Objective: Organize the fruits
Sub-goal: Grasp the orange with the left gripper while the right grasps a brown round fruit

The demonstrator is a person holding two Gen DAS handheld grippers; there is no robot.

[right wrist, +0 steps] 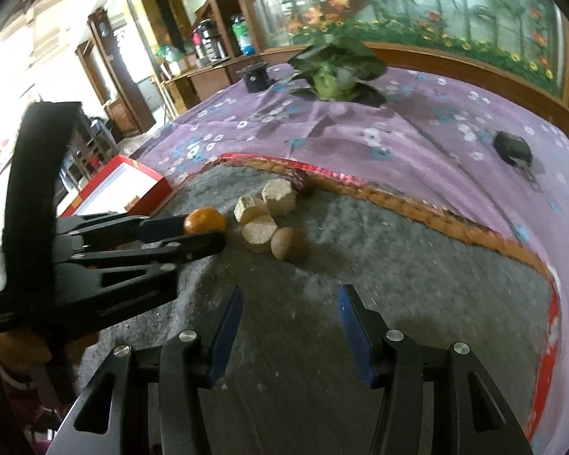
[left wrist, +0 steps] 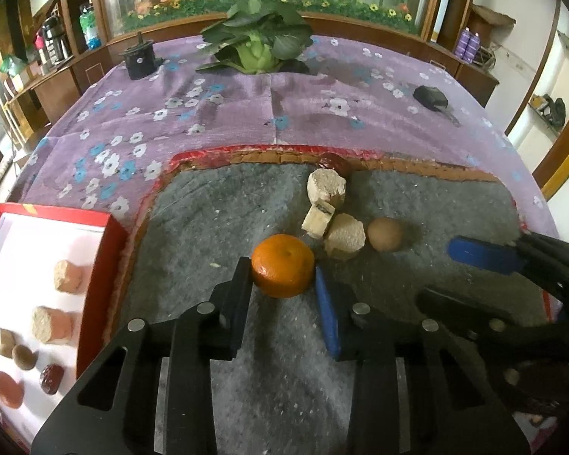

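Observation:
An orange mandarin (left wrist: 282, 265) (right wrist: 205, 219) rests on the grey mat (left wrist: 208, 227). My left gripper (left wrist: 282, 271) (right wrist: 203, 232) is shut on it, the black finger against its left side and the blue pad against its right. Just behind it lie three tan cut pieces (left wrist: 328, 187), a round brown fruit (left wrist: 385, 233) (right wrist: 288, 244) and a dark red date (left wrist: 334, 163). My right gripper (right wrist: 290, 303) (left wrist: 436, 271) stands open over bare mat to the right, with nothing between its blue pads.
A red box with a white inside (left wrist: 106, 250) (right wrist: 148, 182) sits at the mat's left and holds several fruit pieces. On the purple flowered cloth (left wrist: 208, 113) farther back are a leafy green vegetable (left wrist: 256, 49), a black cylinder (left wrist: 140, 58) and a small black object (left wrist: 430, 96).

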